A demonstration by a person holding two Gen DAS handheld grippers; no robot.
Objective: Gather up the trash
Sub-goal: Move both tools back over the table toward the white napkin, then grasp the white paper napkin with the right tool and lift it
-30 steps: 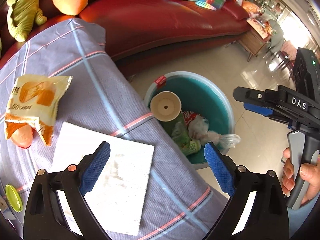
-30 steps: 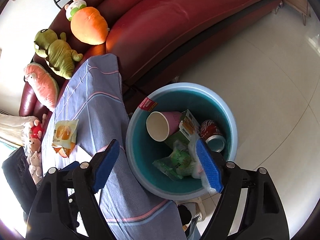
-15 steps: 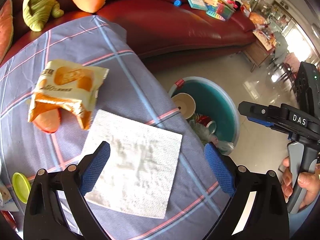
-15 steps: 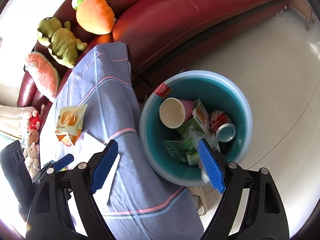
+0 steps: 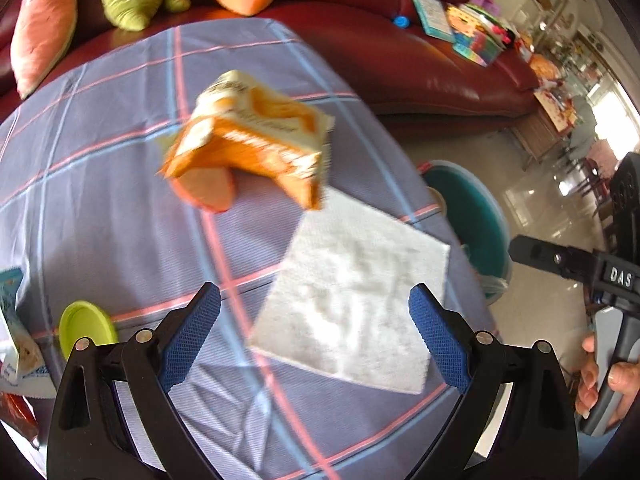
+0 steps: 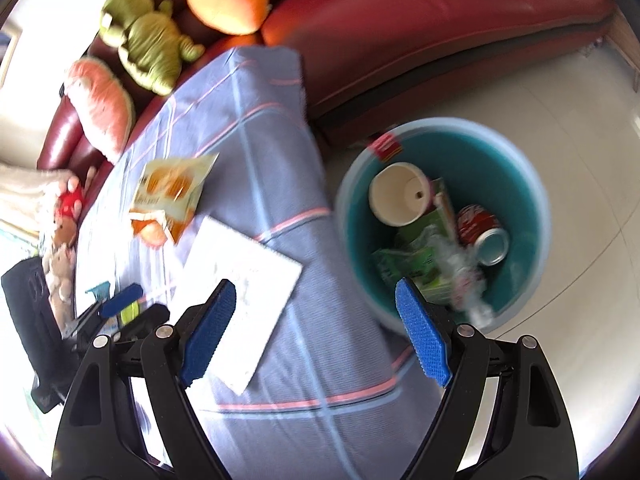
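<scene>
A white paper napkin (image 5: 352, 292) lies flat on the blue checked tablecloth (image 5: 100, 208), and my left gripper (image 5: 314, 334) hovers open above its near edge, nothing between the pads. Beyond it sits a crumpled orange-and-yellow snack wrapper (image 5: 256, 140). In the right wrist view the same napkin (image 6: 240, 280) and wrapper (image 6: 172, 188) lie left of a teal bin (image 6: 516, 160) on the floor, which holds a paper cup (image 6: 400, 196), a red can (image 6: 484, 232) and green packets. My right gripper (image 6: 318, 330) is open and empty over the table's edge.
A green lid (image 5: 86, 326) and a small carton (image 5: 16, 332) sit at the table's left edge. A dark red sofa (image 6: 400, 32) with plush toys (image 6: 152, 44) runs behind the table. Pale tiled floor (image 6: 560, 100) surrounds the bin. A hand (image 5: 600, 380) grips the other tool's handle.
Both grippers have swung leftward from over the bin toward the table. The napkin and wrapper now fill the middle of the left wrist view; the bin has slid to the right.
</scene>
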